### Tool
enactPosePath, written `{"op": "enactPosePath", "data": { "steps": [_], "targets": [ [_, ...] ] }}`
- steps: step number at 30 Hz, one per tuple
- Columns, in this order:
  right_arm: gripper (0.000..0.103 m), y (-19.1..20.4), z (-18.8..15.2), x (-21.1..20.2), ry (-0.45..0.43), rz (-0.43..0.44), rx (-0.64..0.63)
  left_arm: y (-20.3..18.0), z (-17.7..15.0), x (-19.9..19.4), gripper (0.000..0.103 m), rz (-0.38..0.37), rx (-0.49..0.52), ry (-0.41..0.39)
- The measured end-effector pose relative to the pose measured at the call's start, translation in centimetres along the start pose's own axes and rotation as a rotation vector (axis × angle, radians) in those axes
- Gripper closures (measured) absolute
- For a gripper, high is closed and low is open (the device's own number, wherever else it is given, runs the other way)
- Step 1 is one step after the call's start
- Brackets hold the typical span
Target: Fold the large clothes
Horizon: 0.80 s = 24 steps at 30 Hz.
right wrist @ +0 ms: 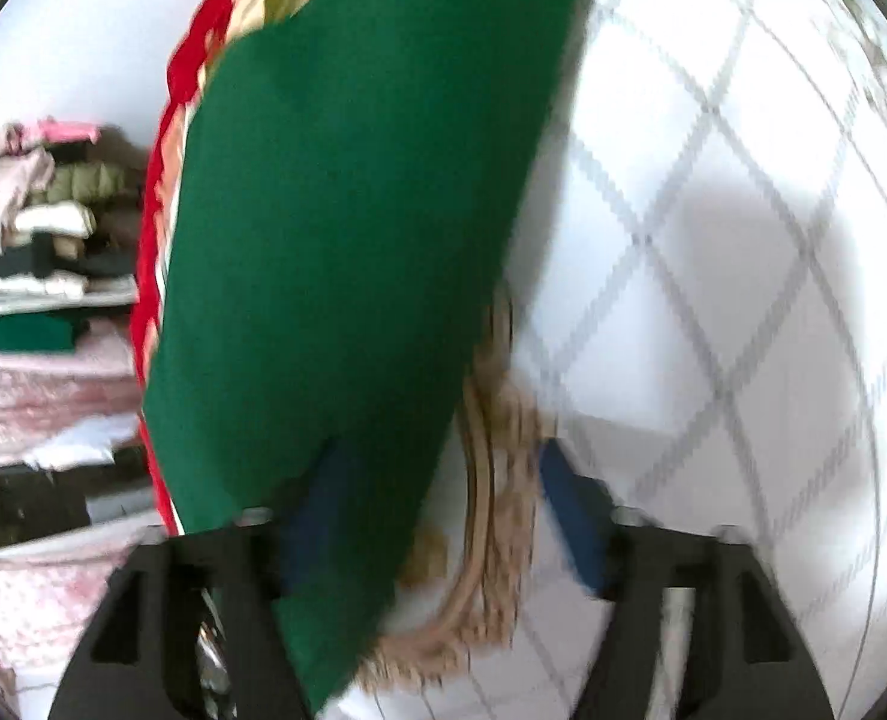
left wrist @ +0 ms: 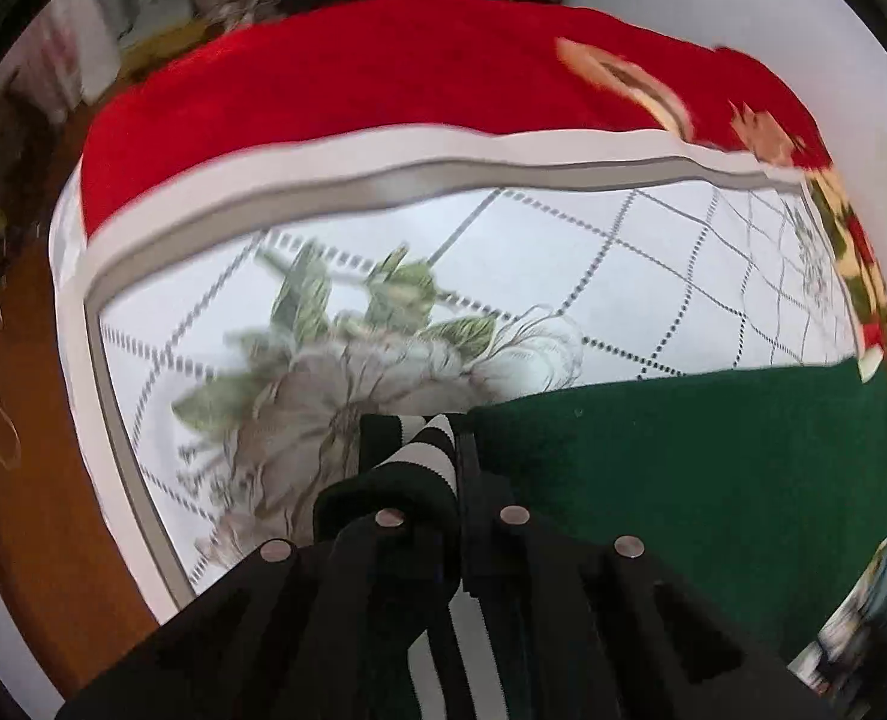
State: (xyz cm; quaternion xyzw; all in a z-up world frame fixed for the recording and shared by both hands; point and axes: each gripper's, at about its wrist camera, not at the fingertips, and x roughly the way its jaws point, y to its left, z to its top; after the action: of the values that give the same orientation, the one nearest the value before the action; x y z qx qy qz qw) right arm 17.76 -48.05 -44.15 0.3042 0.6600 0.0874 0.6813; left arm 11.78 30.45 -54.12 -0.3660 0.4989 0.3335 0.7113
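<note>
The left gripper point(left wrist: 452, 468) is clamped on a striped black-and-white cuff point(left wrist: 428, 450) of the green garment point(left wrist: 683, 480), its black fingers drawn close together with the fabric bunched between them. The right gripper point(right wrist: 437, 516) stands with its blue-padded fingers point(right wrist: 572, 510) spread wide; the green garment point(right wrist: 347, 240) lies over its left finger, and nothing is pinched.

The work surface is a white bedsheet point(left wrist: 563, 276) printed with a grey diamond lattice and a large faded floral motif point(left wrist: 347, 372), bordered by a grey and white band. A red blanket point(left wrist: 353, 78) with a floral edge lies along its far side.

Only the left wrist view shows brown floor point(left wrist: 17, 420) at the bed's left edge and the striped cuff. Only the right wrist view shows a stack of folded clothes point(right wrist: 41, 252) at the left, pink, white, olive and dark layers on pink bedding, and a tan circular pattern point(right wrist: 491, 510) on the sheet beside the garment.

In the left view the garment spreads flat to the right of the gripper. In the right view its long axis runs from the gripper up and away, tilted slightly right. Both views are blurred.
</note>
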Motion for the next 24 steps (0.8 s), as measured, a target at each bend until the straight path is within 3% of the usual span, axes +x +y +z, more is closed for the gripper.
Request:
{"op": "enactPosePath", "data": {
  "steps": [2,7,8,9,10,11,15,16,18,19,20,24],
  "targets": [
    [0.019,-1.0,2.8,0.2,-0.047,0.03,0.029,0.0,0.0,-0.1,0.101,-0.001,0.004,0.003],
    [0.017,-3.0,8.0,1.8,-0.07,0.157,0.147,0.1,0.2,0.2,0.1,0.005,-0.007,0.019],
    [0.024,-2.7,8.2,1.8,-0.075,0.142,0.139,0.0,0.2,0.4,0.1,0.007,-0.011,0.021],
    [0.041,-2.3,8.2,1.7,-0.081,0.107,0.118,-0.1,0.3,0.4,0.1,0.008,-0.017,0.022],
    [0.051,-2.0,7.8,1.4,-0.093,0.085,0.092,-0.1,0.3,0.4,0.099,0.008,-0.02,0.021],
    [0.072,-2.5,7.5,0.7,-0.096,0.118,0.088,-0.1,0.4,0.4,0.098,0.009,-0.014,0.018],
    [0.082,-3.2,5.7,-1.6,-0.132,0.162,0.141,-0.6,0.1,-0.5,0.093,0.015,0.015,0.002],
    [0.083,-3.3,4.9,-2.2,-0.142,0.164,0.163,-0.9,0.1,-0.9,0.088,0.016,0.025,-0.004],
    [0.084,-4.2,2.7,-4.3,-0.17,0.15,0.217,-1.6,-0.1,-1.8,0.047,0.02,0.05,-0.01],
    [0.084,-5.1,0.9,-5.7,-0.188,0.133,0.258,-2.1,-0.2,-2.4,0.006,0.04,0.073,-0.022],
    [0.084,-6.6,-0.5,-7.3,-0.195,0.121,0.286,-2.5,-0.5,-3.1,0.001,0.046,0.092,-0.036],
    [0.082,-11.6,-8.4,-11.4,-0.169,-0.013,0.416,-4.8,-1.9,-5.2,0.001,0.031,0.139,-0.056]
  ]
}}
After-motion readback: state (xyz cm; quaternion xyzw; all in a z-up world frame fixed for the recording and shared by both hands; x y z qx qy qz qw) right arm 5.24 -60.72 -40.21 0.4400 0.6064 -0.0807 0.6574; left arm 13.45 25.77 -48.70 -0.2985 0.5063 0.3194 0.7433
